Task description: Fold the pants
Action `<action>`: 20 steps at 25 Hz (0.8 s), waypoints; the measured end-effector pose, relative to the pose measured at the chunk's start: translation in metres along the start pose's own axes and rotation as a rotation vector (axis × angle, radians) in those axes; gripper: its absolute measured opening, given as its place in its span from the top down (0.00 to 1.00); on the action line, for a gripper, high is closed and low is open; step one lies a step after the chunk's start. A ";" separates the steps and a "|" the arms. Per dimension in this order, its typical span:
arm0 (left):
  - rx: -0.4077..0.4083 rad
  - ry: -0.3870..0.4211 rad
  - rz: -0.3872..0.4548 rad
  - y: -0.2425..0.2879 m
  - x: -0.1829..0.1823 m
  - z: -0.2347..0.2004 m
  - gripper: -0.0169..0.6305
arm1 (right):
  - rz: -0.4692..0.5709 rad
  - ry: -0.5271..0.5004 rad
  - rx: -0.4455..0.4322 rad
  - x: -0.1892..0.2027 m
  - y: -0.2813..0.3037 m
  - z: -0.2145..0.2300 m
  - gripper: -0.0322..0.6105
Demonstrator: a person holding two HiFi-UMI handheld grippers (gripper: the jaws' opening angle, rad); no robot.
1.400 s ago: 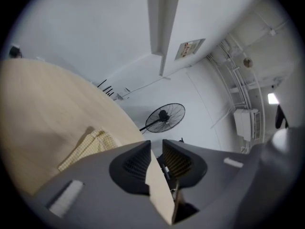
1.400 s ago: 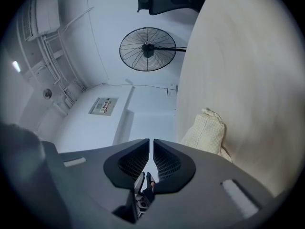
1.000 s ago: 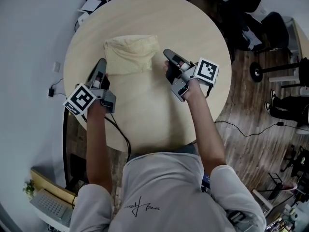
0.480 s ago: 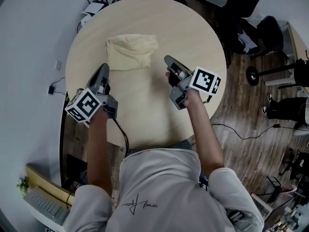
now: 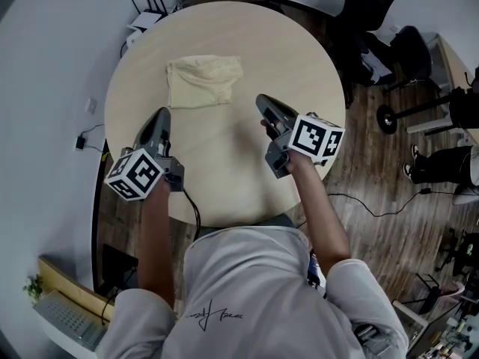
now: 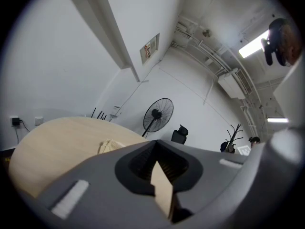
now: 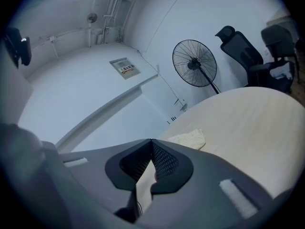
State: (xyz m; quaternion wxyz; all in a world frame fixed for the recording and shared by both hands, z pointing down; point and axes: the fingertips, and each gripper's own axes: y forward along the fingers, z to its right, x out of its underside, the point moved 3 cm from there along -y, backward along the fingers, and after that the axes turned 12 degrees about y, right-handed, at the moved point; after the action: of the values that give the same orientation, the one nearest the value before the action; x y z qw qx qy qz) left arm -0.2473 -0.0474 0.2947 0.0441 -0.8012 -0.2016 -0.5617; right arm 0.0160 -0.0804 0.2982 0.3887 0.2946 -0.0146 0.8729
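Cream pants [image 5: 203, 81] lie folded in a compact bundle on the far part of the round counter [image 5: 254, 43]; left gripper [image 5: 160, 118] and right gripper [image 5: 266, 102] have drawn back well clear, jaws closed on nothing, so folding looks finished

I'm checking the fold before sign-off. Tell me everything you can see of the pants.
The pants are a pale yellow, soft-looking fabric, folded into a compact, roughly square bundle with slightly rumpled edges. They lie flat on the far side of the round wood-look table, left of centre, well inside its rim. Only the table touches them: the left gripper and right gripper are nearer the person, apart from the cloth, jaws shut and empty.
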 end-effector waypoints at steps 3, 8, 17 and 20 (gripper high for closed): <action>0.016 0.029 0.003 -0.013 -0.003 0.009 0.89 | 0.000 -0.068 0.026 0.008 -0.011 -0.008 0.96; 0.027 0.057 -0.009 -0.034 -0.006 0.023 0.89 | -0.026 -0.172 0.042 0.023 -0.022 -0.026 0.96; 0.055 0.102 -0.018 -0.068 -0.014 0.050 0.89 | -0.058 -0.330 0.076 0.044 -0.044 -0.050 0.96; 0.022 0.171 -0.027 -0.078 -0.010 0.056 0.89 | -0.051 -0.369 0.102 0.048 -0.055 -0.052 0.96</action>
State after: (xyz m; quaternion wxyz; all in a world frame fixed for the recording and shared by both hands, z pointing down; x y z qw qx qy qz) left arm -0.2301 0.0377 0.2526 0.0621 -0.7471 -0.2141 -0.6262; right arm 0.0021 0.0036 0.2691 0.3859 0.4691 -0.0340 0.7936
